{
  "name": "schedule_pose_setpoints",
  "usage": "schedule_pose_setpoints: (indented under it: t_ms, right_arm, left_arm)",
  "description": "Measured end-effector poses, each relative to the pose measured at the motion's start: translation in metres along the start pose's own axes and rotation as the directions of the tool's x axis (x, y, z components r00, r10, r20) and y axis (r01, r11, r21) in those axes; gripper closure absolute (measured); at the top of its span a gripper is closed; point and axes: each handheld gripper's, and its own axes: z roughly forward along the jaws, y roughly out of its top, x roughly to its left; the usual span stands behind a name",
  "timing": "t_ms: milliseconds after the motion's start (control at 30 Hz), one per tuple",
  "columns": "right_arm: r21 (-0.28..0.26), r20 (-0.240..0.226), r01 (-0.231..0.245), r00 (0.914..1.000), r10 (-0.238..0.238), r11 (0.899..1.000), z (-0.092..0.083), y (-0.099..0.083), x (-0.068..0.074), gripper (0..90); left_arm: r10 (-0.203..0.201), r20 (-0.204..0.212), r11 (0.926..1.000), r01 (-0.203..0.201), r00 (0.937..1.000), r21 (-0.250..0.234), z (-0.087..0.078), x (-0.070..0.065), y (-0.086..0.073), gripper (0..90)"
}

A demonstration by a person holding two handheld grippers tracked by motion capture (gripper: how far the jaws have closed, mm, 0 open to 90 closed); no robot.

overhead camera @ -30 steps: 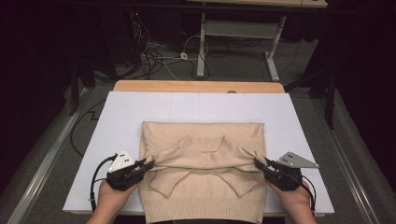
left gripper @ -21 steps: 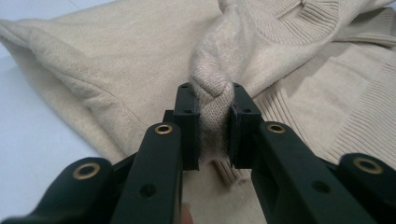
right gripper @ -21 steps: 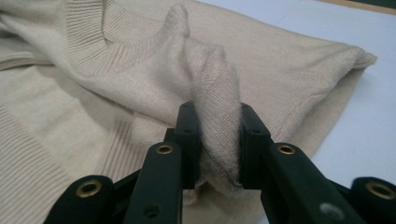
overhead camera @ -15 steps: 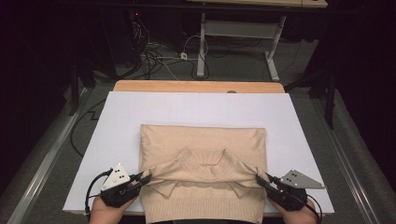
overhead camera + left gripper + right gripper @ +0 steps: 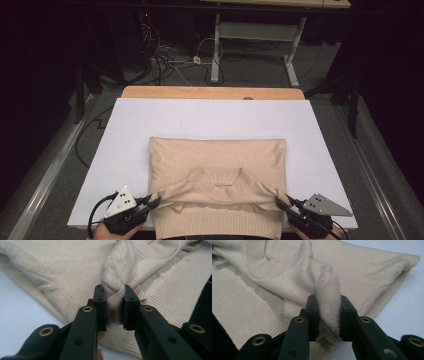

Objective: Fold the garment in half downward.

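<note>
The beige sweater [image 5: 218, 185] lies on the white board [image 5: 150, 120], occupying the board's centre toward 6 o'clock, with its ribbed hem hanging off the near edge and its collar [image 5: 220, 179] facing up on a folded-over top layer. I hold that top layer at both shoulders: my left gripper [image 5: 150, 202], at 7 o'clock of the garment, is clamped on a bunched ridge of knit, and in the left gripper view the pads [image 5: 101, 302] press that ridge from both sides. My right gripper [image 5: 283, 203], at 5 o'clock, is likewise closed on a pinched fold, seen thick and rounded between the jaws in the right gripper view. Risk one: each pinch is narrow and the knit is soft and stretchy, so an uneven pull between my two hands probably drags the fold askew, leaving the collar off centre and the shoulder line slanted. Risk two: the fabric is tensioned between the two grips; excess outward pull may stretch the collar ribbing or slip the knit out of one pad pair, dropping that side. Risk three: the layer beneath, from 9 to 3 o'clock, is unpinned, so friction from the moving layer can wrinkle or shift it, and the overhanging hem can pull the whole garment off the board at 6 o'clock.
</note>
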Motion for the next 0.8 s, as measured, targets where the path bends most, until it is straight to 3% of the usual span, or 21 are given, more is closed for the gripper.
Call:
schedule_pose_setpoints:
  t_ms: [133, 300, 467, 600, 800]
  right_arm:
    - [-0.008, -0.005, -0.011, 0.9999, 0.011, 1.0, -0.003, -0.005, 0.001, 73.9]
    - [0.027, -0.019, -0.017, 0.9997, 0.017, 0.999, 0.001, -0.014, 0.001, 73.0]
    - [0.049, -0.029, -0.023, 0.9993, 0.024, 0.999, 0.005, -0.019, 0.0, 70.3]
    - [0.034, -0.035, -0.043, 0.9984, 0.044, 0.999, 0.003, -0.018, -0.001, 59.0]
    - [-0.011, -0.029, -0.077, 0.9966, 0.077, 0.997, -0.002, -0.012, -0.004, 36.6]
  left_arm:
    - [-0.01, 0.008, 0.9999, 0.01, 0.9999, 0.007, 0.0, -0.003, -0.009, 75.0]
    - [-0.025, 0.027, 0.9987, 0.024, 0.9993, 0.045, 0.007, 0.002, -0.014, 74.3]
    - [-0.028, 0.028, 0.9985, 0.026, 0.9992, 0.047, 0.009, 0.003, -0.017, 73.3]
    - [-0.016, 0.029, 0.9993, 0.015, 0.9995, 0.035, 0.007, 0.002, -0.014, 65.5]
    - [-0.05, 0.012, 0.9987, 0.05, 0.9987, -0.007, 0.003, 0.003, -0.01, 43.1]
